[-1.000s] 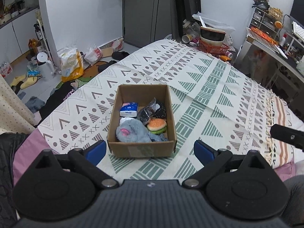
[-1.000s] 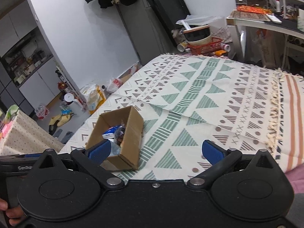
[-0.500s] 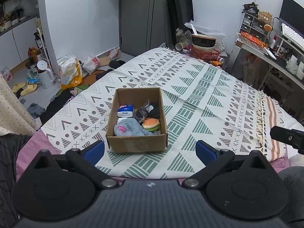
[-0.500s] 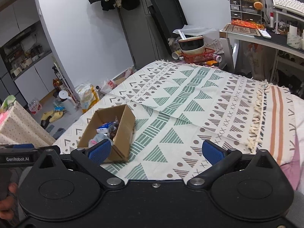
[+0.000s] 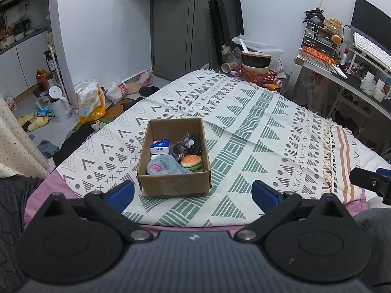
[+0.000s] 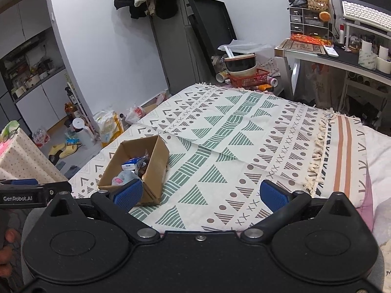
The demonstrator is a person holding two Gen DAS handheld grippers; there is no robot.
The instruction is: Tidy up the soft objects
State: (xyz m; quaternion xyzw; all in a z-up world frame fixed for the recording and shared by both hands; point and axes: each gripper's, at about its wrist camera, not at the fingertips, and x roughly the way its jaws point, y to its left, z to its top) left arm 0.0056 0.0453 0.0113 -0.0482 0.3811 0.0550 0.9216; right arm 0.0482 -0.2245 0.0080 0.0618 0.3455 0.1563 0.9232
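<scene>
A cardboard box (image 5: 173, 185) stands on the patterned blanket (image 5: 256, 127) near its front edge; it also shows in the right wrist view (image 6: 156, 168). Inside lie a grey-blue plush toy (image 5: 166, 168), a toy hamburger (image 5: 191, 161), a blue tissue pack (image 5: 160, 146) and a dark wrapped item (image 5: 180, 147). My left gripper (image 5: 193, 193) is open and empty, held back from the box's near side. My right gripper (image 6: 200, 195) is open and empty, to the right of the box and well back from it.
The blanket's fringed, orange-striped end (image 6: 342, 151) lies to the right. A red basket with bowls (image 5: 257, 72) stands past the far edge. A desk (image 6: 342, 61) stands at the right. Bags and slippers (image 5: 90, 102) lie on the floor at the left.
Both grippers have drawn back and up from the box, which now looks smaller and farther. Both stay open. The box's contents have not moved.
</scene>
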